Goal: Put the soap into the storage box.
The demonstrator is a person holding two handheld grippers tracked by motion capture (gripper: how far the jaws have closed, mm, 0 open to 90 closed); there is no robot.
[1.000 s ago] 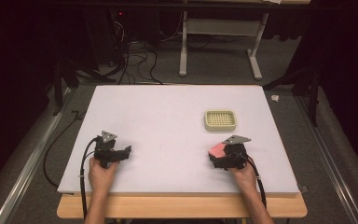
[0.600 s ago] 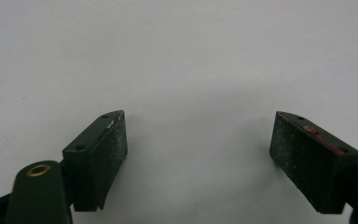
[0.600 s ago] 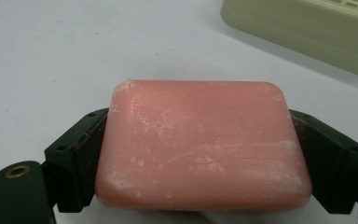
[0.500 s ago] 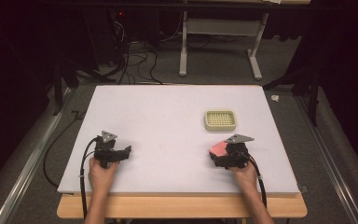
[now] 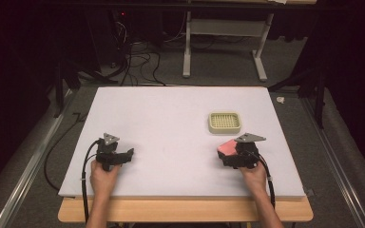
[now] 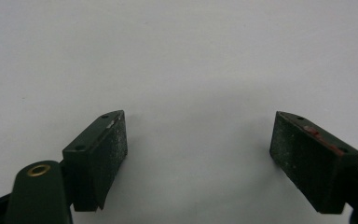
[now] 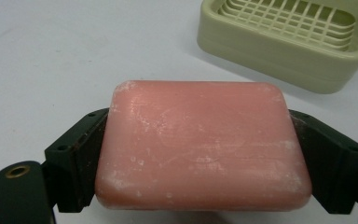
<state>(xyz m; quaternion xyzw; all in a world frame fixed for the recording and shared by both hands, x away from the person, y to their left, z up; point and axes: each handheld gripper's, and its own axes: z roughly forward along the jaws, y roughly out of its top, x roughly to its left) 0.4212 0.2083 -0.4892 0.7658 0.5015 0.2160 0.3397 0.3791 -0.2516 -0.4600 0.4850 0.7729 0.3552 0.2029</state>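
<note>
A pink bar of soap (image 7: 200, 144) sits between the jaws of my right gripper (image 7: 200, 158), which is shut on its two short sides. In the high view the soap (image 5: 227, 147) pokes out ahead of that gripper (image 5: 228, 153) at the table's front right. A pale green soap dish (image 5: 224, 122) with a grid insert stands just beyond it, also seen as the dish (image 7: 284, 37) at the top right of the right gripper view. My left gripper (image 5: 128, 154) rests at the front left, open, with bare table between its pads (image 6: 105, 149).
The white table top (image 5: 171, 118) spreads between and beyond both hands, with its wooden front edge (image 5: 185, 211) near the person. Past the far edge lie cables (image 5: 133, 61) and a desk frame (image 5: 223, 42) on a dark floor.
The right gripper with the soap has shifted very slightly; otherwise both hands stay where they were.
</note>
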